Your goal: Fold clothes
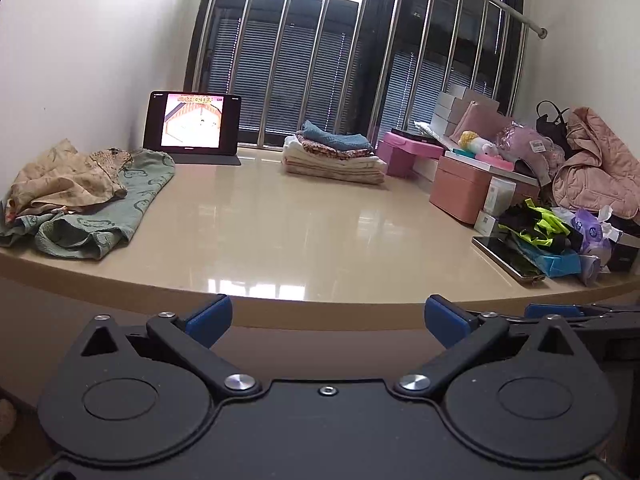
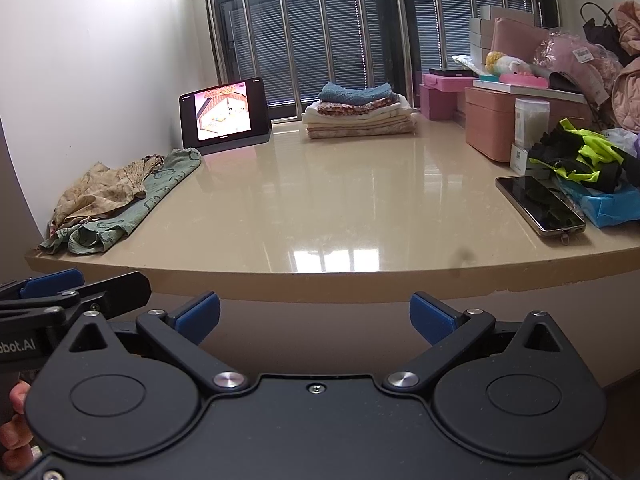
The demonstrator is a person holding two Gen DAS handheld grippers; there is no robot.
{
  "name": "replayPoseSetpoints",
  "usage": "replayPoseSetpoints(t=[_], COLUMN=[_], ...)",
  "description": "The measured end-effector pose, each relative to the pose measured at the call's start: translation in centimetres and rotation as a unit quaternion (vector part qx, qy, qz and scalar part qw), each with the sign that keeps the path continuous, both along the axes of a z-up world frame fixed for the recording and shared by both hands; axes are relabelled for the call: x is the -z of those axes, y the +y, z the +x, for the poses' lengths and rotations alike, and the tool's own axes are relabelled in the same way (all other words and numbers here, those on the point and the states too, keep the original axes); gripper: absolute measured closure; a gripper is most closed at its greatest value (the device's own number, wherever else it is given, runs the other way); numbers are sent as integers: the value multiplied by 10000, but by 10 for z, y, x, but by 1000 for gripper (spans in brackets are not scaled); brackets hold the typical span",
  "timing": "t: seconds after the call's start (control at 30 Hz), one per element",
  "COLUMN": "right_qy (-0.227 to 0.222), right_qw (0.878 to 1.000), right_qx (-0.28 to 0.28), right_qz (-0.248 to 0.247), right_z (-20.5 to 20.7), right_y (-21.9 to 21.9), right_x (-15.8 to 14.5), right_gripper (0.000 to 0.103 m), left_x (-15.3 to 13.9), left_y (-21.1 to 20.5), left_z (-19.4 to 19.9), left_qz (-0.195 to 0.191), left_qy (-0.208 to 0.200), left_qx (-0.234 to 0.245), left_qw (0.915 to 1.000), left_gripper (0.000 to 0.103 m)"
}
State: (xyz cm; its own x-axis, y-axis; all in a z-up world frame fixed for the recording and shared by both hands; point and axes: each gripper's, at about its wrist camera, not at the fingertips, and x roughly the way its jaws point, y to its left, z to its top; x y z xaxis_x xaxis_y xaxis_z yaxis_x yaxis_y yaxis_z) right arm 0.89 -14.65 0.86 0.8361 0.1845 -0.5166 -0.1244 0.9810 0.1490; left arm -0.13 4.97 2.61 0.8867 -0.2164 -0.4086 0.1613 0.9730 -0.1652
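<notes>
A heap of unfolded clothes lies at the table's left end: a beige floral garment [image 1: 66, 184] [image 2: 102, 190] on top of a green patterned one [image 1: 120, 208] [image 2: 132, 210]. A stack of folded clothes [image 1: 334, 158] [image 2: 358, 110] with a blue piece on top stands at the back by the window. My left gripper [image 1: 328, 318] is open and empty, held in front of the table's front edge. My right gripper [image 2: 315, 317] is open and empty too, beside it to the right. The left gripper also shows at the left edge of the right wrist view [image 2: 52, 292].
A beige glossy table [image 1: 304, 220] [image 2: 340, 200] carries a lit tablet [image 1: 194, 128] [image 2: 224, 114] at the back left. A phone [image 1: 508, 258] [image 2: 540, 206], pink boxes [image 1: 460, 188] [image 2: 492, 124], a neon-and-black item [image 2: 580, 156] and a pink quilted jacket [image 1: 596, 168] crowd the right side.
</notes>
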Motion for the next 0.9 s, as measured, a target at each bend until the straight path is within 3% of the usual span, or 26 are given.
replayPoseSetpoints(t=[0.9], right_qy=[19], right_qw=[10000], right_qx=[-21], right_qz=[-1], right_z=[-1], right_y=[3], right_x=[-1], right_gripper=[1], left_x=[1], left_y=[2], left_z=[2], left_qz=[-85], left_qy=[63], left_qx=[0], left_qw=[9999], left_gripper=[0])
